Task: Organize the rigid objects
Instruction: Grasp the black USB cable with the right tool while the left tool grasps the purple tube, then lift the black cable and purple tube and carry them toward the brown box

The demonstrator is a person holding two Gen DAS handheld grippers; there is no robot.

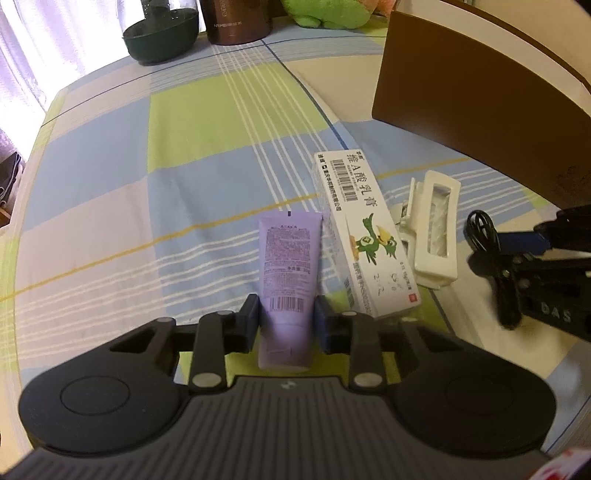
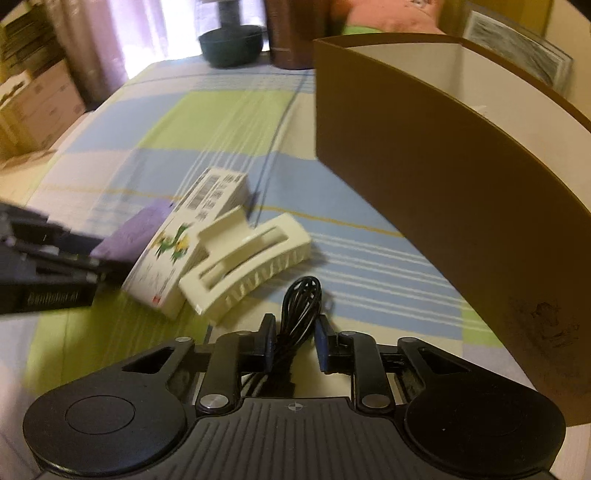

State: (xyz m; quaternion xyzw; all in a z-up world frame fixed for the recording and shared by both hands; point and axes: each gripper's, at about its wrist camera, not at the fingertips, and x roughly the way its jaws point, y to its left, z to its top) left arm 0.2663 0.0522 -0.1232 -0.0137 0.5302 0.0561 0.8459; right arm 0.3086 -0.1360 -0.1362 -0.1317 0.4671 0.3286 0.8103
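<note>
My left gripper (image 1: 285,308) is shut on a purple tube (image 1: 288,258), which lies on the checked cloth and also shows in the right wrist view (image 2: 136,229). Right of the tube lie a white carton with a green bird (image 1: 364,229) and a cream hair claw clip (image 1: 434,229); the carton (image 2: 184,236) and the clip (image 2: 247,254) also show in the right wrist view. My right gripper (image 2: 295,334) is shut on a coiled black cable (image 2: 299,306). That gripper (image 1: 491,254) shows at the right of the left wrist view. A brown box (image 2: 443,177) with a white inside stands just right.
At the far edge of the cloth (image 1: 184,147) stand a dark green bowl (image 1: 162,37), a brown jar (image 1: 240,22) and a green plush toy (image 1: 325,14). Cardboard boxes (image 2: 33,96) are stacked beyond the left edge. A curtain (image 1: 33,44) hangs at the far left.
</note>
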